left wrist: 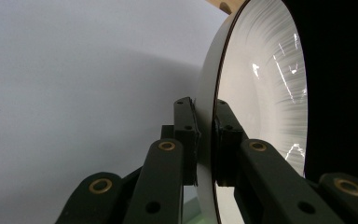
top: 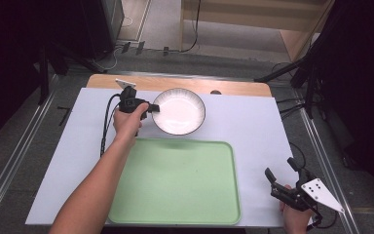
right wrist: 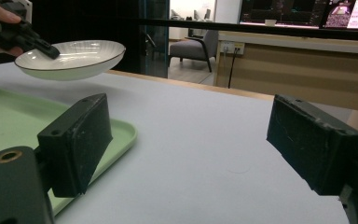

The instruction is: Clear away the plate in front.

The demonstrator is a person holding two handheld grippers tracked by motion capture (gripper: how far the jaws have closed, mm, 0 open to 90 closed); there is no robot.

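Our left claw [top: 152, 108] bites the rim of the white bowl [top: 179, 111], one pad inside and one outside, and we hold the bowl up off the white table [top: 253, 126]. Our right claw [top: 278, 181] waits wide open with nothing in it, well away from the bowl. We think we are in the carrying step. The bowl sticks out past our left claw's tips, and the green tray [top: 175, 183] lies just beside it, close to the left hand. Next we should bring it over the tray, lower it gently, then let go. The bowl is round, so it has no long side. Its open top faces up, nearly flat.
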